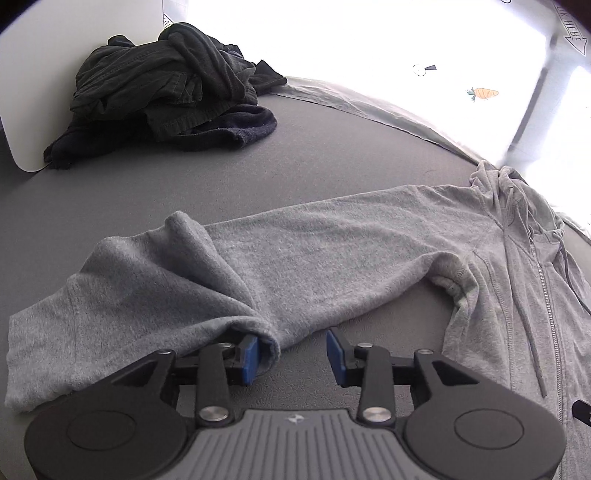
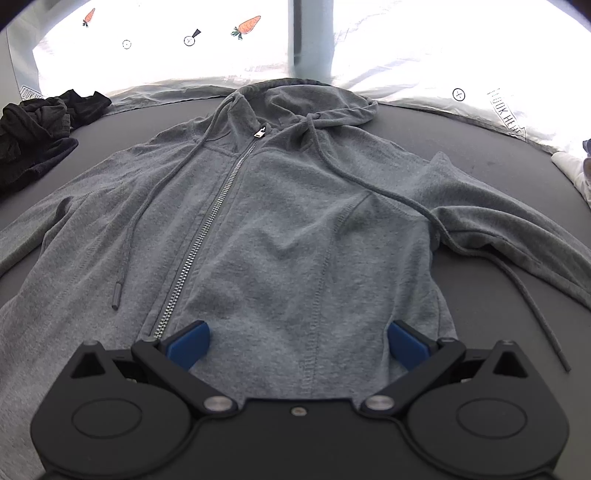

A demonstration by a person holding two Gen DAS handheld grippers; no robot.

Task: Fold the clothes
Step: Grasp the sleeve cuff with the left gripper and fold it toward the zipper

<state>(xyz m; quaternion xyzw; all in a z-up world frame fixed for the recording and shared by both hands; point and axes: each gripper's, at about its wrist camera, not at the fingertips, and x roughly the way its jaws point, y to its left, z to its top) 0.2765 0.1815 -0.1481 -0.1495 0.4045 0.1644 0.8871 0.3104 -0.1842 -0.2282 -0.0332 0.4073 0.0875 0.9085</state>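
Note:
A grey zip-up hoodie [image 2: 280, 206] lies flat, front up, on the grey surface, its hood toward the far edge. Its sleeve [image 1: 295, 254] stretches out to the left in the left wrist view, with the cuff end folded back. My left gripper [image 1: 293, 354] is open at the sleeve's near edge; a fold of the sleeve touches its left blue pad [image 1: 251, 352]. My right gripper [image 2: 297, 343] is open wide just above the hoodie's lower front, right of the zipper [image 2: 207, 229].
A pile of dark clothes [image 1: 166, 85] sits at the far left, also in the right wrist view [image 2: 33, 125]. A white board [image 1: 22, 122] stands behind it. A bright sheet with carrot prints [image 2: 247, 26] lies beyond the far edge.

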